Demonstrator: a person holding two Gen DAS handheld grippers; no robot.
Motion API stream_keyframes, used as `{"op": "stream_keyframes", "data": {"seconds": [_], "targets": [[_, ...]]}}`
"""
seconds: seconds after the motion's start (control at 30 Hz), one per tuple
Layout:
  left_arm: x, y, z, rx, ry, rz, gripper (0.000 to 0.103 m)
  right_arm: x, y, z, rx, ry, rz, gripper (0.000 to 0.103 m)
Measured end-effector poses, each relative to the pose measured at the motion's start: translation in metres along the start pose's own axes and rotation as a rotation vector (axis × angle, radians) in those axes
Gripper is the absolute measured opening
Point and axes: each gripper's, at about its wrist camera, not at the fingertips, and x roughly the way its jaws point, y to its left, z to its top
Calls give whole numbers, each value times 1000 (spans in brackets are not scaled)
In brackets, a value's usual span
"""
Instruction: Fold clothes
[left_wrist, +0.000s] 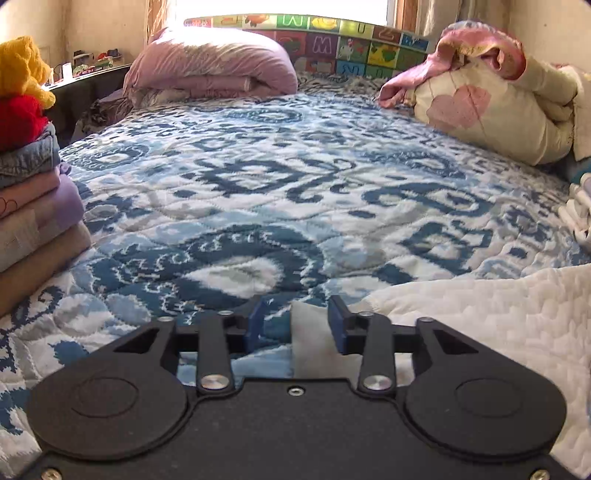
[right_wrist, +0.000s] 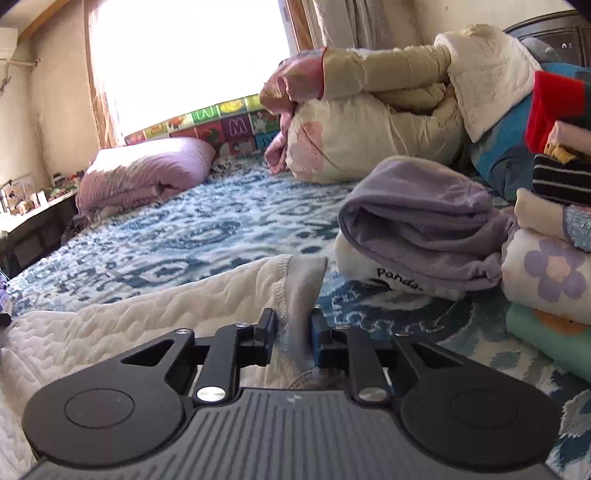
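Observation:
A white quilted garment (left_wrist: 480, 325) lies on the blue patterned bedspread (left_wrist: 280, 177) at the lower right of the left wrist view. My left gripper (left_wrist: 298, 325) is open, with the garment's grey-lined corner (left_wrist: 310, 343) lying between its fingers. In the right wrist view the same garment (right_wrist: 129, 321) spreads to the left. My right gripper (right_wrist: 293, 338) is shut on its grey-lined stitched edge (right_wrist: 299, 295), which stands up between the fingers.
A stack of folded clothes (left_wrist: 33, 206) stands at the left. A lilac folded duvet (left_wrist: 214, 66) and a cream quilt (left_wrist: 491, 103) lie at the far end. A crumpled purple garment (right_wrist: 424, 229) and another pile of clothes (right_wrist: 554, 229) sit to the right.

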Motion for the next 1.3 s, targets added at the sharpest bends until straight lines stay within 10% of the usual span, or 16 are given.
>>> {"op": "stream_keyframes", "data": {"seconds": [0.37,0.63,0.9,1.13,1.3], "targets": [[-57,19,-22,-384,14,-69,98,-28,-11,-32,158,116,-11,56],[-133,36,-64,-586,-95,-90,98,-112,-31,-91,399,137,29,60],[-155,60,-124,-759,35,-168,98,-182,-43,-139,599,145,75,65],[-151,68,-135,-831,34,-210,96,-193,4,-162,513,223,120,64],[-136,54,-135,-783,38,-248,76,-194,32,-172,434,244,120,55]]}}
